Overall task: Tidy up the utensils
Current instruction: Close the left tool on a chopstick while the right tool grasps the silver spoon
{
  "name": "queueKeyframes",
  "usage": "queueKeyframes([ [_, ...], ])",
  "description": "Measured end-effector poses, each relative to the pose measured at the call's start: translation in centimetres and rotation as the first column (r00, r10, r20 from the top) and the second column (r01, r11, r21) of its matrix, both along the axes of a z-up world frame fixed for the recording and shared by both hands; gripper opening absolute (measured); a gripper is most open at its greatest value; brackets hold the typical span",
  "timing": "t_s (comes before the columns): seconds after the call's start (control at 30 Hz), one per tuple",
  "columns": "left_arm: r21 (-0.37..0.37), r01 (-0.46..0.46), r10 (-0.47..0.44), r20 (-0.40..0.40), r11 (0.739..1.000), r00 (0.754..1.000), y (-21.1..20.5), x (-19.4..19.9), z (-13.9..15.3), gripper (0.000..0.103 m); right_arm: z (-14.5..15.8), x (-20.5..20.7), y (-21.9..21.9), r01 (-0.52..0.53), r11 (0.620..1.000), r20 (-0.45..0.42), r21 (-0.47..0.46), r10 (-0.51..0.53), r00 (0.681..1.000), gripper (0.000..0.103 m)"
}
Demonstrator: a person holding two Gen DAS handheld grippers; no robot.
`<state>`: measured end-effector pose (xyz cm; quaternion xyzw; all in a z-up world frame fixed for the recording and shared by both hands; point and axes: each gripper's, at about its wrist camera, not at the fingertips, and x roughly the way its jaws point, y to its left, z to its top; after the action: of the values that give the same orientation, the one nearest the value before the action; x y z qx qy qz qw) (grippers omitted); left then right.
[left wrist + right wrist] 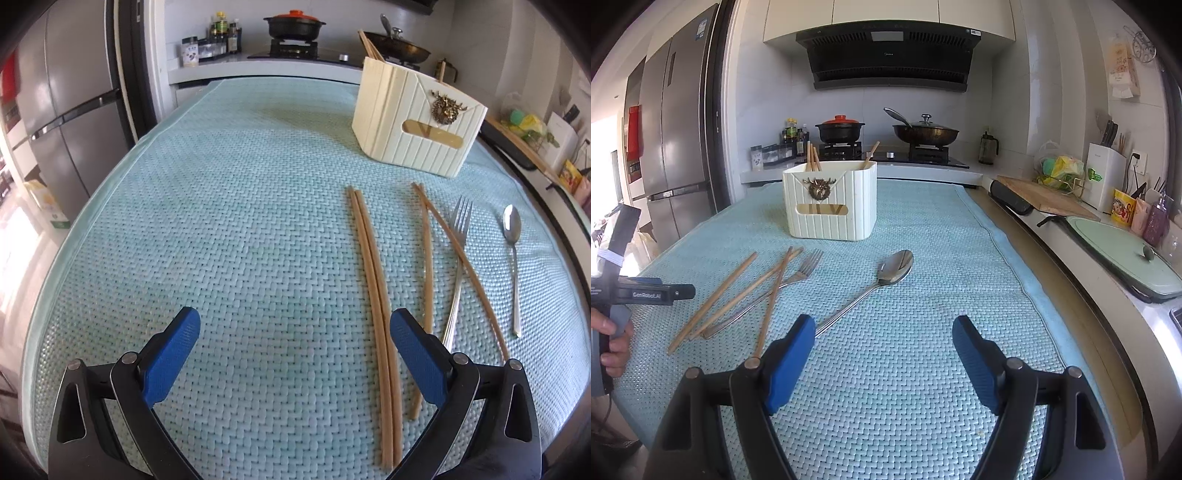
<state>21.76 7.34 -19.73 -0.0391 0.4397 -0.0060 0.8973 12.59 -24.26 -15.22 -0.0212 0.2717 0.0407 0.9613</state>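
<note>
The left gripper (295,354) is spread wide and holds nothing, and the pair of chopsticks (373,288) lies lengthwise just inside its right finger, near the mat's (221,221) front edge.

Pale teal woven mat (221,221), cream ribbed holder (417,122), tan chopsticks (373,280)

A home kitchen. A range hood (888,55) hangs over a gas stove (886,153) with a clay pot (840,129) and a lidded wok (925,133). A steel fridge (676,136) stands at the left, sauce bottles (794,138) sit beside the stove, and a cutting board (1043,197) and knife block (1104,173) line the right counter.
</note>
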Motion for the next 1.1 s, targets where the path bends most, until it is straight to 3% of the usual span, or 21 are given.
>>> queueKeyframes([
  [0.33,0.062,0.026,-0.023,-0.034,0.998,0.999,-0.6,1.5,-1.1,0.102,-0.1,0.4,0.1,-0.006,1.000,-0.025,0.012,0.007,1.000,0.078],
  [0.67,0.039,0.037,-0.034,-0.057,0.999,0.998,-0.7,2.9,-1.3,0.102,-0.6,1.4,0.3,-0.008,1.000,-0.068,0.019,0.010,0.998,0.078],
  [0.73,0.076,0.044,-0.039,-0.067,0.996,0.997,-1.2,3.4,-1.6,0.102,-1.0,2.1,0.5,-0.007,1.000,-0.095,0.021,0.009,0.995,0.078],
  [0.93,0.071,0.039,-0.034,-0.073,0.997,0.997,-1.2,4.8,-1.6,0.102,-2.1,4.5,0.8,0.005,0.998,-0.150,0.061,0.004,0.989,0.078],
  [1.1,0.069,0.035,-0.030,-0.069,0.997,0.997,-1.0,4.9,-1.7,0.103,-3.7,9.5,1.3,0.027,0.993,-0.248,0.116,0.003,0.969,0.078],
])
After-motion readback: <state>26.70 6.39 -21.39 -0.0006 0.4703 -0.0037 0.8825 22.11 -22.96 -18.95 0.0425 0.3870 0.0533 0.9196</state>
